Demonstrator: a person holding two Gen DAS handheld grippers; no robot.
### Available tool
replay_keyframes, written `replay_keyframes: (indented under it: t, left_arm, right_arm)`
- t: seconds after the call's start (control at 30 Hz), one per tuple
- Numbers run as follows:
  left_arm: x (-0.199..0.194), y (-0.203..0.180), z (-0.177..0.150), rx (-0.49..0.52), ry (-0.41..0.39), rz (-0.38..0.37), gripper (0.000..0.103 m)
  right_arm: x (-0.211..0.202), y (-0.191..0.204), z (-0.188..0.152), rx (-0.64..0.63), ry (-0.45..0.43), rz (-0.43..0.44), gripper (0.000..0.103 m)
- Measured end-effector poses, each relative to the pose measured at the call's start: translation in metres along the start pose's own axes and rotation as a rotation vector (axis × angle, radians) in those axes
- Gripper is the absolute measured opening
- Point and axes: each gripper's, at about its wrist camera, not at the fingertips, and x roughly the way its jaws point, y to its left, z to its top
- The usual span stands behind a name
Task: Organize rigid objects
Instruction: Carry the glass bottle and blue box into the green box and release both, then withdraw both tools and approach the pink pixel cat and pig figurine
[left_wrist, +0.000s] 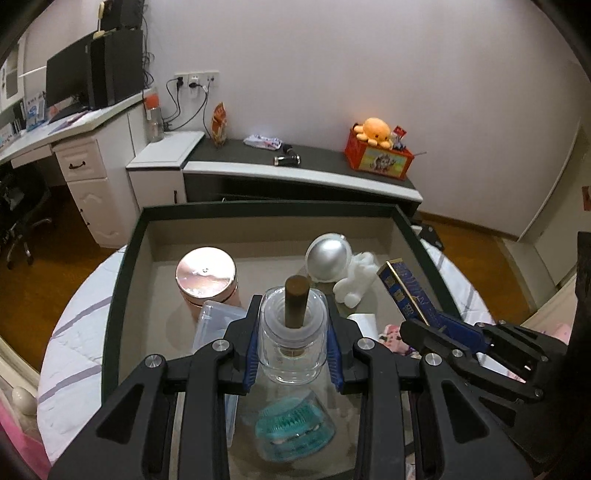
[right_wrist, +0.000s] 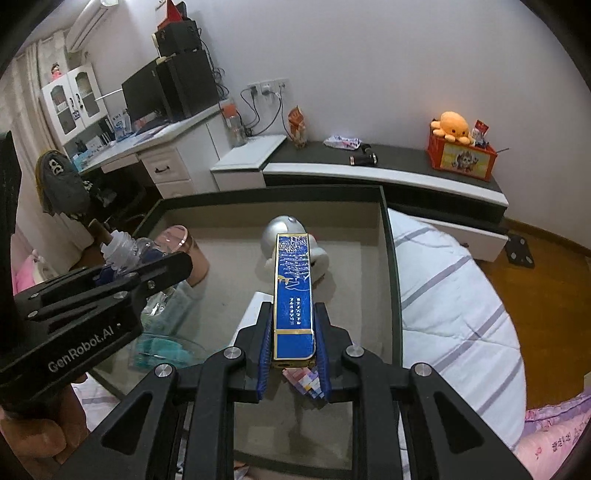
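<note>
In the left wrist view, the left gripper (left_wrist: 292, 345) is held level over the near part of a dark-rimmed tray (left_wrist: 122, 280), and its jaws are closed on a clear glass bottle (left_wrist: 292, 339) with a brown stopper (left_wrist: 295, 302) pointing up and away. Beyond it, a rose-lidded jar (left_wrist: 205, 275) is seen at the far left of the tray and a white astronaut figure (left_wrist: 341, 267) at the far right. A clear plastic box (left_wrist: 218, 319) lies just left of the bottle, and a teal brush under a clear cover (left_wrist: 293, 428) lies below the jaws. At the right, the right gripper (left_wrist: 454, 332) is seen tilted, with a blue box (left_wrist: 406, 291) clamped in it.

In the right wrist view, the right gripper (right_wrist: 293, 350) is pointed forward over the tray (right_wrist: 391, 258), its jaws gripping the near end of the blue box (right_wrist: 294, 288), which stretches away toward the astronaut figure (right_wrist: 321, 258). The left gripper (right_wrist: 122, 273) crosses in from the left with the bottle (right_wrist: 122, 247). The tray rests on a striped bed (right_wrist: 454, 288).
</note>
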Motion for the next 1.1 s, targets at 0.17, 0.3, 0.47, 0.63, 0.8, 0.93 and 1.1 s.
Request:
replay_keyframes:
  t: [0.17, 0.3, 0.47, 0.63, 0.8, 0.93, 1.1]
  left_arm:
    - [-0.002, -0.001, -0.004, 0.007, -0.012, 0.029, 0.067]
    - [-0.024, -0.002, -0.005, 0.032, -0.099, 0.083, 0.1]
    - [-0.054, 0.002, -0.01, 0.029, -0.146, 0.113, 0.103]
    - [-0.092, 0.013, -0.021, -0.013, -0.18, 0.116, 0.103]
    - [-0.127, 0.019, -0.039, -0.045, -0.186, 0.156, 0.103]
    - [-0.152, 0.023, -0.055, -0.072, -0.193, 0.155, 0.103]
    - [-0.181, 0.024, -0.078, -0.078, -0.206, 0.174, 0.103]
  right_arm:
    - [0.005, -0.001, -0.001, 0.002, 0.013, -0.012, 0.022]
    - [0.001, 0.0, -0.001, 0.0, -0.001, -0.014, 0.035]
    - [-0.019, 0.004, -0.003, 0.008, -0.052, -0.006, 0.086]
    - [-0.04, 0.011, -0.01, 0.01, -0.075, -0.037, 0.09]
    - [-0.073, 0.021, -0.021, 0.027, -0.13, -0.048, 0.103]
    - [-0.096, 0.029, -0.031, 0.019, -0.152, -0.067, 0.103]
    - [-0.128, 0.035, -0.052, 0.043, -0.192, -0.076, 0.103]
